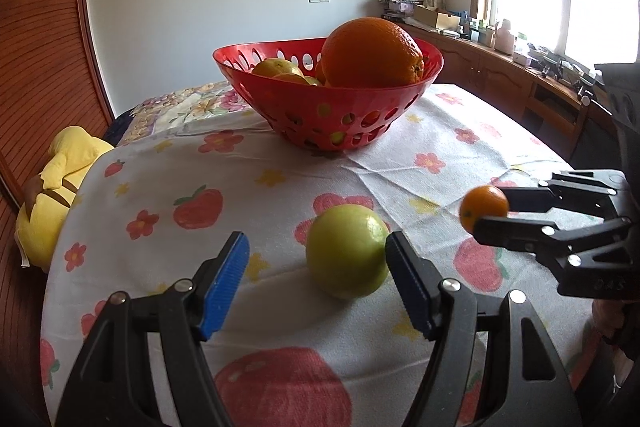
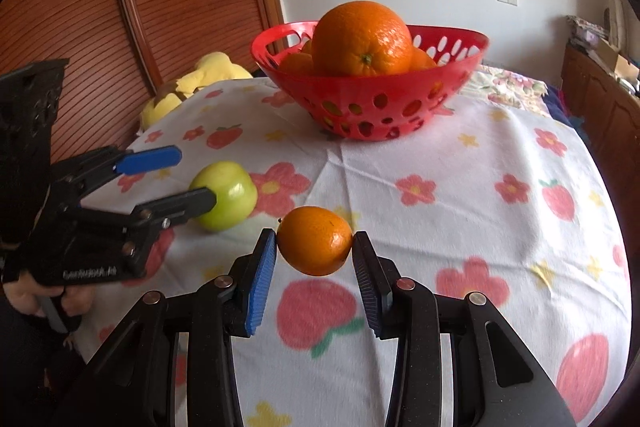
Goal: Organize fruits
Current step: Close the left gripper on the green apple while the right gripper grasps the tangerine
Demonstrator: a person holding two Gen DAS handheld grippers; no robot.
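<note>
My right claw [image 2: 314, 253] pinched the small orange [image 2: 315, 240] just above the cloth while my left claw [image 1: 316, 263] gaped around the green apple [image 1: 347, 251], so I feared the orange rolling free before the heaped red basket [image 2: 460, 75].

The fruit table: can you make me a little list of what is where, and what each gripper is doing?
basket: red plastic basket with holes, at the far side of the flowery tablecloth
in basket: big orange on top of smaller fruits
green apple: on the cloth, between the open fingers of the left gripper; right pad touches or almost touches it
small orange mandarin: pinched in the right gripper, lifted off the cloth
beside table: yellow plush toy
</note>
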